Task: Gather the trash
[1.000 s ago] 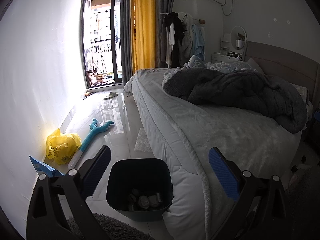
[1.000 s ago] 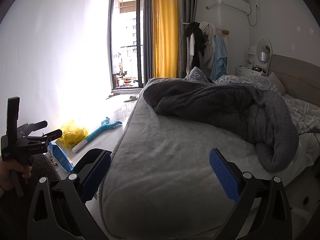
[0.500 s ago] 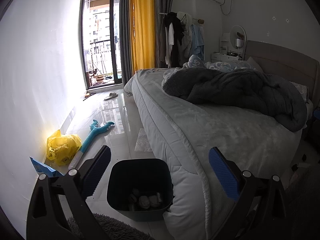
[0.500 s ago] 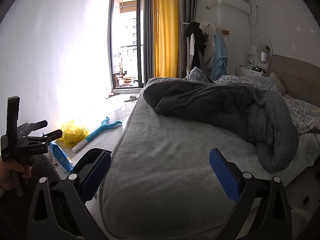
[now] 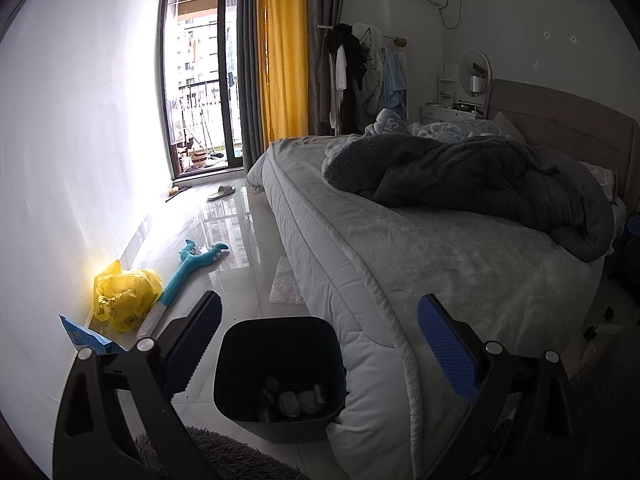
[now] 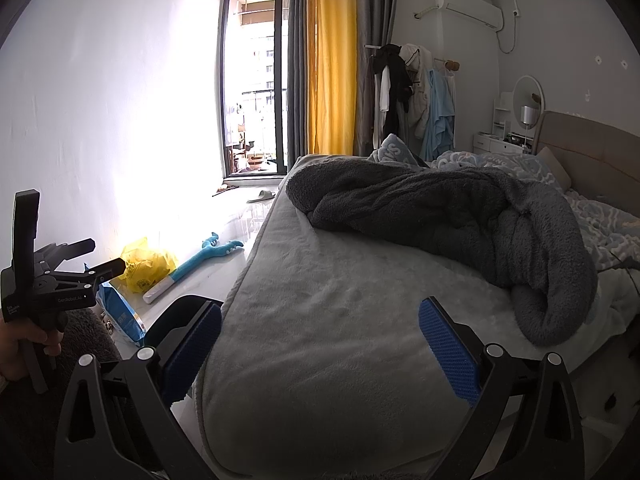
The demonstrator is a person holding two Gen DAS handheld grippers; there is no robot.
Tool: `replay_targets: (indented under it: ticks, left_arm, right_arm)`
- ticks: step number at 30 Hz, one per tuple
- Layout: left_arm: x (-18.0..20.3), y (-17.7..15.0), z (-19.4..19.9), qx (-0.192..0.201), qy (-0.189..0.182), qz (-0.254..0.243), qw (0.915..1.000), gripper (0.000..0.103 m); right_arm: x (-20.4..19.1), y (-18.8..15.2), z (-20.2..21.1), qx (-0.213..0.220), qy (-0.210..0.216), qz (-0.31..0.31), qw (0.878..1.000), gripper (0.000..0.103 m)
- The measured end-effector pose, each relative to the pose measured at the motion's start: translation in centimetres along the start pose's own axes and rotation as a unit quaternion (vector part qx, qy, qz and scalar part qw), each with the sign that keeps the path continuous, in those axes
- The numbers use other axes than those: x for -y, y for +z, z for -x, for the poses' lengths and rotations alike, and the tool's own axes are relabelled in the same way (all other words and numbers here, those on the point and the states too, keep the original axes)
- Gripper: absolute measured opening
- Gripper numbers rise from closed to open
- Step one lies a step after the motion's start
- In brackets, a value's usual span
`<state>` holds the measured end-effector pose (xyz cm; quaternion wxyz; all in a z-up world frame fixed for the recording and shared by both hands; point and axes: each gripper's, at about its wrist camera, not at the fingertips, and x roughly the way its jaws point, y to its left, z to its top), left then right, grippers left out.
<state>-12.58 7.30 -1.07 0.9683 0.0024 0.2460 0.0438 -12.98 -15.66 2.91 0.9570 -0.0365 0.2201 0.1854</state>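
Note:
A dark trash bin stands on the floor against the bed corner, with several crumpled bits inside. My left gripper is open and empty above and just before it. A yellow plastic bag and a blue packet lie by the left wall; both show in the right wrist view, the bag and the packet. My right gripper is open and empty over the bed's foot. The left gripper shows at the left of that view, held in a hand.
A grey bed with a dark blanket fills the right. A teal long-handled toy, a bubble-wrap sheet and a slipper lie on the glossy floor. A shaggy rug lies at the near edge.
Both grippers stay open. The views have barely shifted; the left gripper has drifted slightly.

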Motion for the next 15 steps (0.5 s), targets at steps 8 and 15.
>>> replay_targets:
  ticks: [8,15]
  left_arm:
    - [-0.03,-0.06,0.04,0.0,0.001,0.001,1.0,0.1]
    - [-0.2,-0.41,0.01,-0.001,0.001,0.001,1.0,0.1]
  right_arm:
    - [-0.06,-0.02,0.03,-0.001,-0.001,0.001,1.0,0.1]
    - [0.02,0.05,0.03,-0.001,0.0,0.001,1.0,0.1]
